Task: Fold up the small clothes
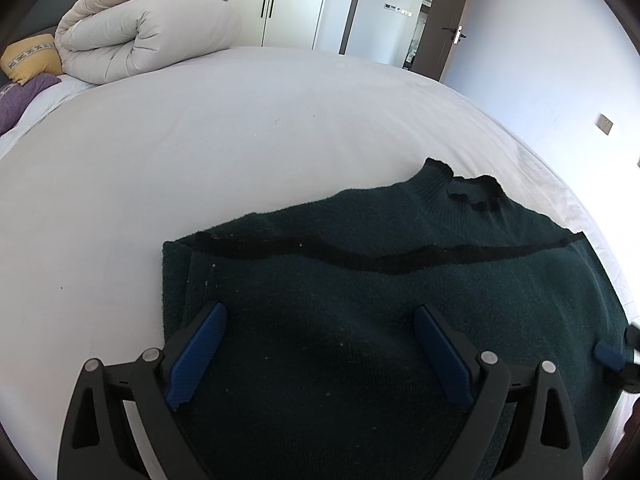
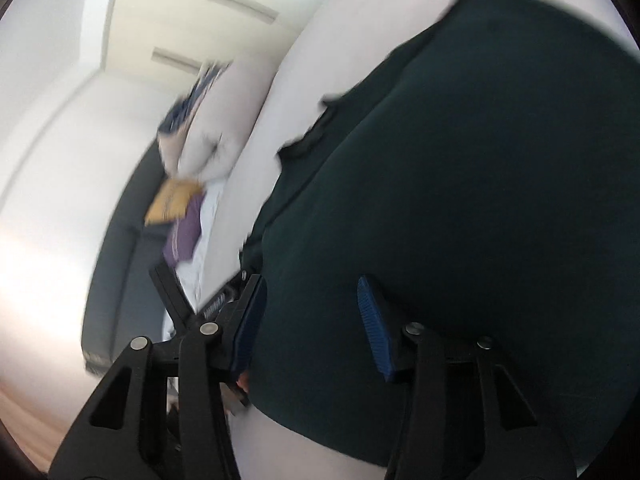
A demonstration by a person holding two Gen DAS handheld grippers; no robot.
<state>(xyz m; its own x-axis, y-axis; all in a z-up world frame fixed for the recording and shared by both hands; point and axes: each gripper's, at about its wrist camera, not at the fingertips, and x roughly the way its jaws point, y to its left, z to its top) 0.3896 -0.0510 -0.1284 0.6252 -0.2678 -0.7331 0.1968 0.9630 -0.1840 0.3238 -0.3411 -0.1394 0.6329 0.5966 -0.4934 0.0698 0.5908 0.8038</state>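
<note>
Left wrist view: dark green sweater (image 1: 400,280) spread on the white bed (image 1: 200,160), collar at the far end, one black stripe across the chest, near-left side already doubled over along a straight edge. Left gripper (image 1: 320,312) poised above the sweater's near half, blue pads (image 1: 200,352) spread wide, nothing between them, no cloth pinched. At the sweater's right edge, just the tip of the right gripper (image 1: 612,354). Beyond the sweater, toward the headboard: rolled duvet (image 1: 148,36), yellow cushion (image 1: 30,58), purple cloth (image 1: 24,96). Behind the bed, white wardrobe doors (image 1: 280,0) and a dark door (image 1: 444,20) ajar.

Right wrist view, tilted and blurred: right gripper (image 2: 312,292) low over the sweater (image 2: 460,200), jaws partly apart, no fabric visibly clamped between the blue pads (image 2: 372,320); cloth lying beneath and behind them. Collar up and left of the pads, bare bed sheet (image 2: 300,440) below the sweater's near edge.

Judged step: mid-fold, between grasps, one side turned in and both grippers free. Next move likely calls for pinching the opposite side or the hem with both grippers, lifting evenly and laying it across without dragging the folded edge.

No brand, label or readable writing anywhere.
</note>
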